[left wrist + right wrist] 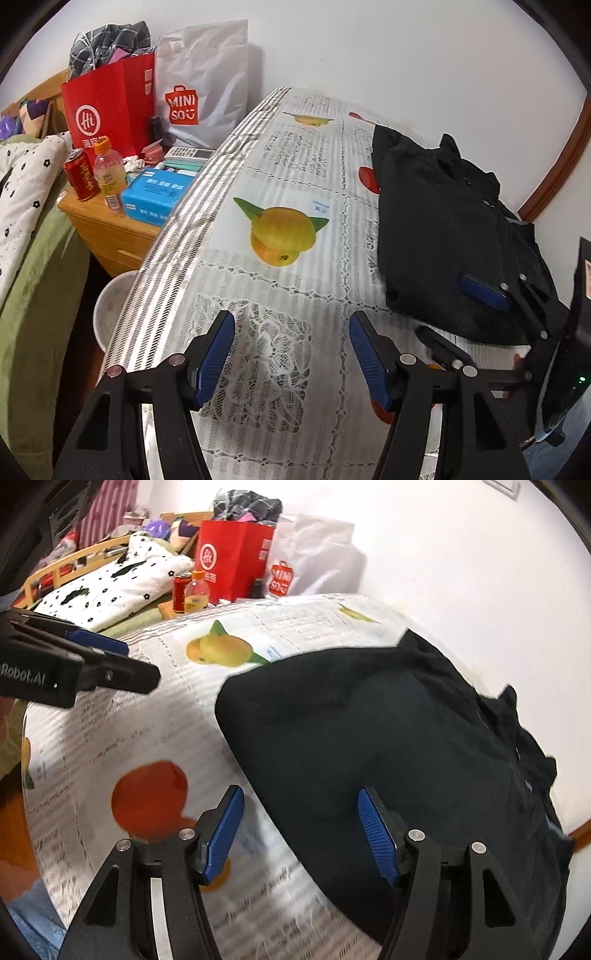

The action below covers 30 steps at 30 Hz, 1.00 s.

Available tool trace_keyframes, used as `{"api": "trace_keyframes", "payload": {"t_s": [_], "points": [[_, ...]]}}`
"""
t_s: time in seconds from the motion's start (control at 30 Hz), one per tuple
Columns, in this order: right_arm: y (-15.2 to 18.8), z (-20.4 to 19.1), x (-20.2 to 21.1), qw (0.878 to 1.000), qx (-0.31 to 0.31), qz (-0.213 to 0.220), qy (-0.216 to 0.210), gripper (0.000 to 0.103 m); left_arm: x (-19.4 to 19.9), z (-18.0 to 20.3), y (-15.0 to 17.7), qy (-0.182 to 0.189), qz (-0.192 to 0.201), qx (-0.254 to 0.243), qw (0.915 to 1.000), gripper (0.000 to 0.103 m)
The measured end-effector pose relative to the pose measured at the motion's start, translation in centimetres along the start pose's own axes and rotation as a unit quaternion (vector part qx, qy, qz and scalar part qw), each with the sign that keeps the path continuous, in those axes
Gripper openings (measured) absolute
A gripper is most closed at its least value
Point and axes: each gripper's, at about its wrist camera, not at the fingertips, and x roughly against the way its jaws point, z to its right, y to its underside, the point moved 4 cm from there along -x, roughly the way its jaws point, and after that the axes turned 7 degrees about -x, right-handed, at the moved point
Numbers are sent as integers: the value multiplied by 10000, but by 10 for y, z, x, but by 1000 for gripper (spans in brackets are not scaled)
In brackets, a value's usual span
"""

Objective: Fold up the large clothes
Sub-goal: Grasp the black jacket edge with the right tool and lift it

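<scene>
Left wrist view: left gripper [291,354] at lower centre, jaws wide and holding nothing over the bare fruit-print tablecloth [280,177], probably kept clear of the black garment [443,236] bunched at right. Right wrist view: right gripper [300,832] at the bottom, jaws wide and empty at the garment's near edge, seemingly lined up to pinch it.

You are working in a home bedroom: a bed [107,579] with a dotted quilt [26,181] stands beside a wooden nightstand [107,232] crowded with a drink can [81,173], a bottle [108,173], a tissue box [157,195] and shopping bags [110,107], next to a table [288,206] under a fruit-print cloth.
</scene>
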Motion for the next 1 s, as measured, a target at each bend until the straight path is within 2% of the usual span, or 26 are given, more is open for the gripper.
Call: {"api": "trace_keyframes", "payload": {"t_s": [0.07,0.13,0.2,0.23,0.3,0.37,0.43,0.5,0.57,0.67,0.77,1.0], "points": [[-5,-3,-5,10000,55,37,37,64,-1,1,1,68,18,-21,10000,62],[-11,-4,-10,10000,30,64,-16,56,-2,4,1,111,20,-63,9999,62],[-15,-4,-15,9999,-98,27,-127,35,-2,5,2,135,18,-88,9999,62],[-17,-2,-17,9997,-158,-13,-182,32,-2,5,2,144,15,-87,9999,62],[-23,1,-19,9992,-280,-67,-269,13,-3,4,3,143,8,-50,9999,62],[-28,9,-17,9974,-555,-52,-466,8,-2,4,3,142,5,-26,9999,62],[-35,22,-8,9935,-897,75,-697,7,-2,6,3,137,2,-37,9999,62],[-43,39,13,9890,-1197,466,-736,6,-1,9,1,134,20,-76,9999,62],[-48,66,41,9799,-1604,975,-670,6,2,16,-1,149,80,-148,9997,62],[-45,112,68,9635,-2229,1409,-462,6,4,25,-7,190,161,-217,9995,62],[-25,166,76,9427,-2998,1403,-416,5,6,37,-12,273,245,-291,9989,62],[42,242,82,8985,-4174,1357,-74,4,2,84,-20,434,307,-691,9962,62]]}}
